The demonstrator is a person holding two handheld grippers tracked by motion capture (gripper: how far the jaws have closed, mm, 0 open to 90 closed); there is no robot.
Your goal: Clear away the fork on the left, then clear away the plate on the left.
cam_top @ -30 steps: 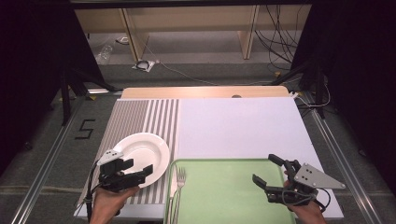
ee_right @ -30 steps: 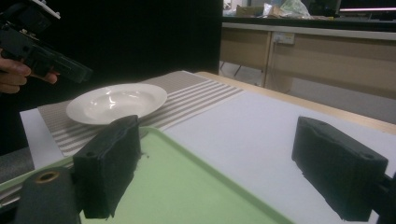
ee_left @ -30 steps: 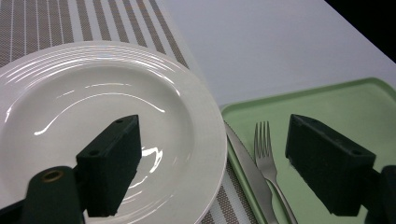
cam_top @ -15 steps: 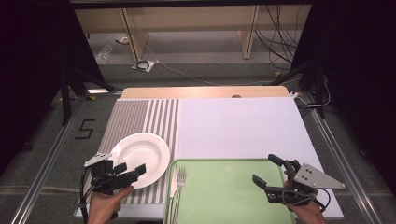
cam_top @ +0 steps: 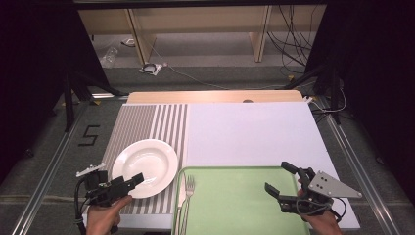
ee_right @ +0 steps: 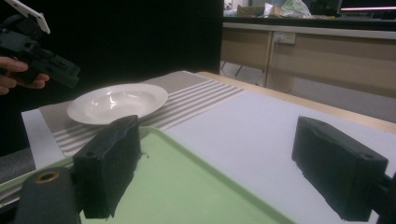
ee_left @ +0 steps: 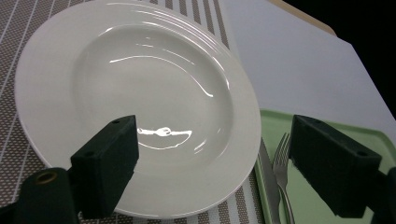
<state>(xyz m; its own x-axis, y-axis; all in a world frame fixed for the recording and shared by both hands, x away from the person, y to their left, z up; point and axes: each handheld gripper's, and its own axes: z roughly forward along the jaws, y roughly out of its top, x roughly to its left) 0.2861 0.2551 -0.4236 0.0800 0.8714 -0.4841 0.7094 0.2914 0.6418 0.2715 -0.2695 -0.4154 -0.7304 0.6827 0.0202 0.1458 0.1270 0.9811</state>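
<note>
A white deep plate (cam_top: 145, 166) rests on the striped grey placemat (cam_top: 142, 125) at the near left of the table. My left gripper (cam_top: 128, 182) hovers at the plate's near rim, held by a hand. In the left gripper view this gripper (ee_left: 215, 144) is open, its jaws wide apart over the near part of the plate (ee_left: 135, 93), gripping nothing. My right gripper (cam_top: 277, 177) is open above the right end of the green tray (cam_top: 235, 205). The right gripper view has that gripper (ee_right: 215, 154) empty over the tray (ee_right: 187, 186), with the plate (ee_right: 116, 102) farther off.
A fork (cam_top: 187, 196) and a knife (cam_top: 181, 198) lie side by side at the tray's left edge, close to the plate. White mat (cam_top: 249, 132) covers the table's middle and right. The wooden table edge (cam_top: 210, 96) runs along the back.
My left gripper has drifted a little to the left along the plate's near rim. The plate and the right gripper have stayed put.
</note>
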